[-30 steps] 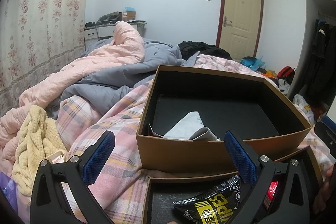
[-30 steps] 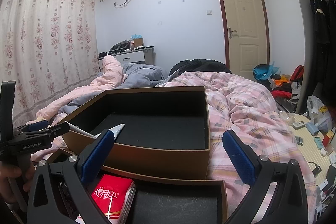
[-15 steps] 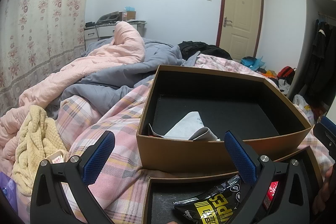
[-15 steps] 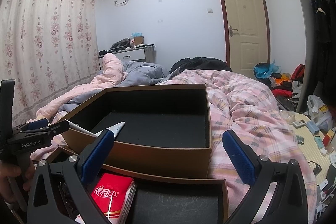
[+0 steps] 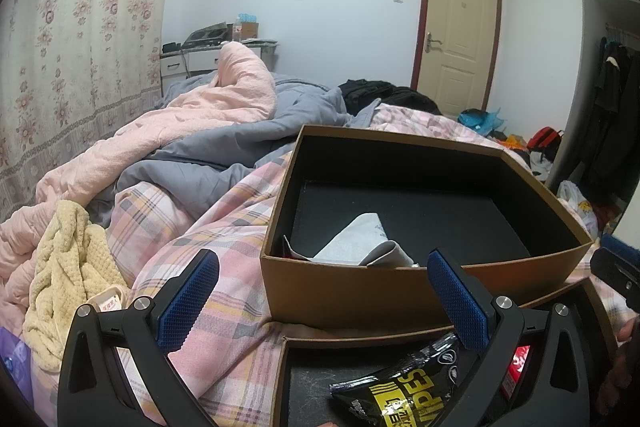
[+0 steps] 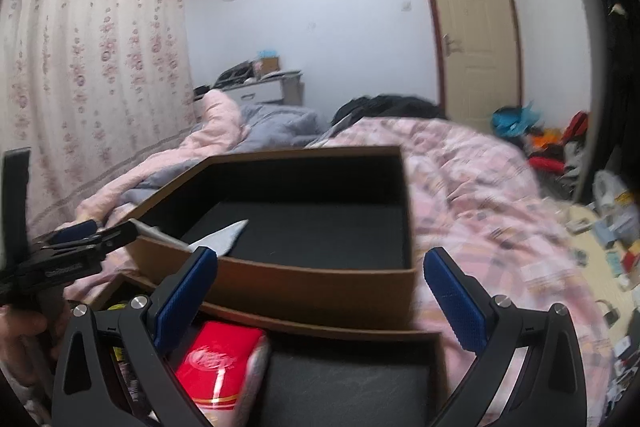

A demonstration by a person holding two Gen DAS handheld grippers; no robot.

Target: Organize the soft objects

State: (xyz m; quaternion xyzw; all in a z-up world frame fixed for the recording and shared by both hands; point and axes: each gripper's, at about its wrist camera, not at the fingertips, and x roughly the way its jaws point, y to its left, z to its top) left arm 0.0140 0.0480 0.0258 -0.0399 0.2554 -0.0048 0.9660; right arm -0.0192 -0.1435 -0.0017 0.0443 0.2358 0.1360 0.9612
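Note:
Two brown boxes with black lining sit on a pink plaid bed. The far box point(image 5: 424, 291) point(image 6: 320, 283) holds a white and grey soft pouch point(image 5: 360, 247) point(image 6: 224, 237) in its near left corner. In the near box point(image 5: 304, 341) point(image 6: 360, 331) lie a black and yellow wipes pack point(image 5: 404, 383) and a red tissue pack point(image 6: 216, 371). My left gripper point(image 5: 328, 301) hovers open over the near box's left corner, empty. My right gripper point(image 6: 320, 301) is open and empty above the near box. A yellow fluffy towel point(image 5: 68, 275) lies left on the bed.
Pink and grey quilts point(image 5: 192, 131) are heaped at the back left of the bed. A flowered curtain point(image 5: 60, 47) hangs along the left. The door point(image 5: 456, 47) is at the back right, with clutter on the floor point(image 6: 608, 235) to the right of the bed.
The right wrist view has swung and blurred, so the right gripper is moving; the scene has shifted in it. The left gripper and the boxes have stayed put.

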